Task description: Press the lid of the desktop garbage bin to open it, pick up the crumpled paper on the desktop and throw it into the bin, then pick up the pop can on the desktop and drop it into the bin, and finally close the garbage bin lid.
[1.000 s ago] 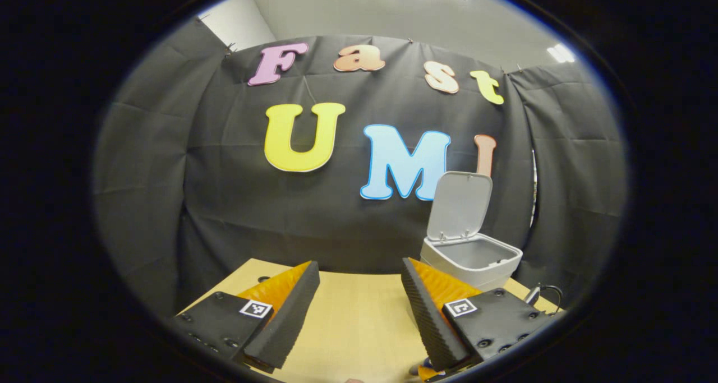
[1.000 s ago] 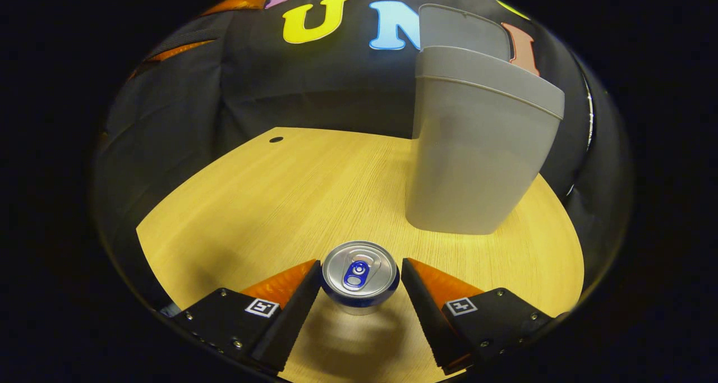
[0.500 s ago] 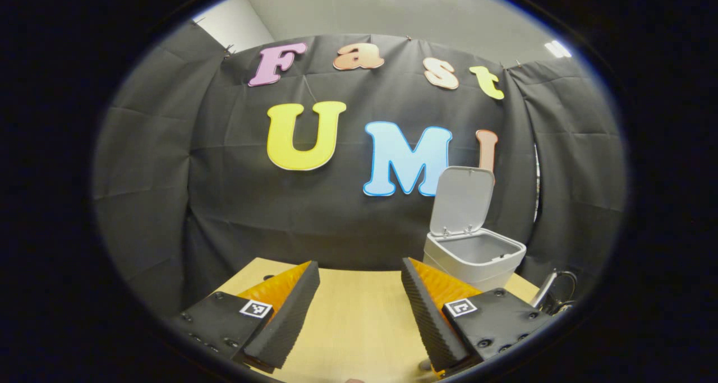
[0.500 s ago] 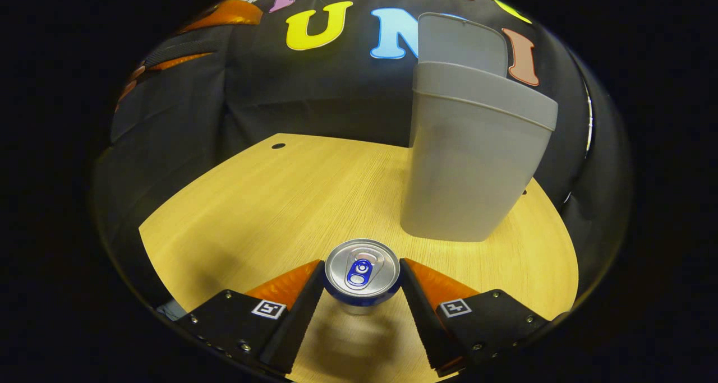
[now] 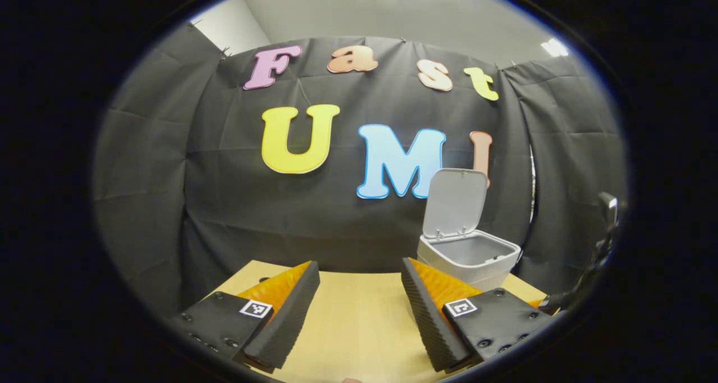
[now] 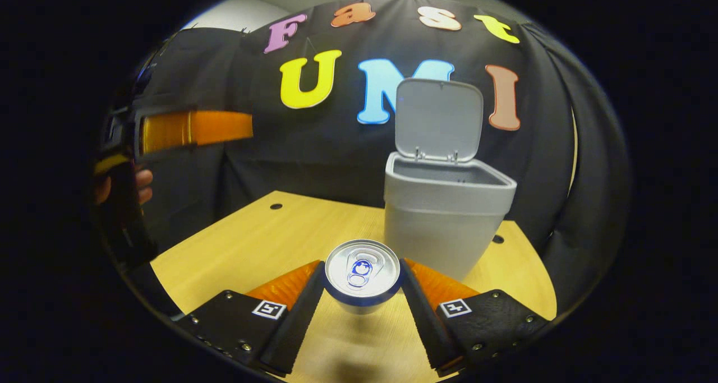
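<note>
In the right gripper view my right gripper [image 6: 362, 285] is shut on the pop can [image 6: 362, 271], a silver-topped can with a blue tab, held upright and lifted off the wooden desk [image 6: 263, 243]. Just beyond it stands the grey garbage bin [image 6: 446, 203] with its lid [image 6: 439, 119] standing open. The left gripper view shows my left gripper [image 5: 359, 310] open with nothing between its fingers, above the desk [image 5: 359, 321]. There the bin [image 5: 468, 257] is at the right with its lid [image 5: 455, 203] up.
At the left edge of the right gripper view hangs the other gripper [image 6: 168, 130], held by a hand [image 6: 143, 184]. Small dark holes [image 6: 275, 206] mark the desk near its back edge. The black cloth wall closes the booth behind the desk.
My right gripper closed fully on the can and raised it off the desk, so the bin's open rim now shows from above. The left gripper barely shifted.
</note>
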A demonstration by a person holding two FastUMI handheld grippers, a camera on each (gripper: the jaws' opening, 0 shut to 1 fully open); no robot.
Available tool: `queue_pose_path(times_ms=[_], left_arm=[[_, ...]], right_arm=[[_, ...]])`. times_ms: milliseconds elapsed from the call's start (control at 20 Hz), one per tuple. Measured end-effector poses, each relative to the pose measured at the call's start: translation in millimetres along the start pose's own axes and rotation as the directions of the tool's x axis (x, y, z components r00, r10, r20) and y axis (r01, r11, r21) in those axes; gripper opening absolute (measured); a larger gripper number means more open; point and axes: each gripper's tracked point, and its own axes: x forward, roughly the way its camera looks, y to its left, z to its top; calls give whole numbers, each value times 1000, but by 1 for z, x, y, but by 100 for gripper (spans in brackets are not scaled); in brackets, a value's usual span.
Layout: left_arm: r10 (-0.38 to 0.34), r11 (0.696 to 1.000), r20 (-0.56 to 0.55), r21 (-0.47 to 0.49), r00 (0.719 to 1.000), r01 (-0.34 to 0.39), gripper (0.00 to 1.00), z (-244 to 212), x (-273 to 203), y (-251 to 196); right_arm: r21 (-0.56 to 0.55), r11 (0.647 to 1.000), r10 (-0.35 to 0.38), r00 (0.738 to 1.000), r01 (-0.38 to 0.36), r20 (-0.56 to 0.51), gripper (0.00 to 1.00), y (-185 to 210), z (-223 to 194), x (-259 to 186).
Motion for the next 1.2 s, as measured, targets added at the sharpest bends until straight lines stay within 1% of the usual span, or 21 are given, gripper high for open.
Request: queue_pose_path(times_ms=[100, 250, 400, 450, 600, 750, 950, 1200], left_arm=[[-5, 1000, 5, 6, 1000, 5, 96, 1, 1, -2], [-10, 1000, 13, 20, 1000, 10, 96, 3, 4, -5], [-10, 1000, 20, 29, 1000, 9, 95, 5, 7, -3], [-10, 999, 20, 31, 1000, 10, 97, 5, 8, -3], [-17, 999, 19, 27, 1000, 17, 97, 4, 14, -6], [-21, 1000, 16, 23, 1000, 20, 97, 2, 17, -6], [-29, 1000, 14, 9, 999, 29, 97, 0, 20, -8], [-29, 1000, -5, 3, 1000, 29, 97, -8, 21, -9]], right_arm=[[2, 1000, -8, 997, 8, 71, 84, -7, 32, -2], [1, 1000, -18, 985, 18, 173, 84, -15, 73, -2], [-5, 1000, -28, 963, 31, 269, 84, -21, 108, 0], [-5, 999, -35, 954, 38, 298, 84, -24, 118, 1], [-3, 997, -68, 929, 74, 363, 83, -35, 143, 7], [4, 995, -95, 919, 102, 382, 83, -47, 153, 18], [-3, 988, -140, 916, 152, 375, 83, -67, 153, 33], [7, 987, -154, 942, 159, 299, 83, -78, 136, 62]])
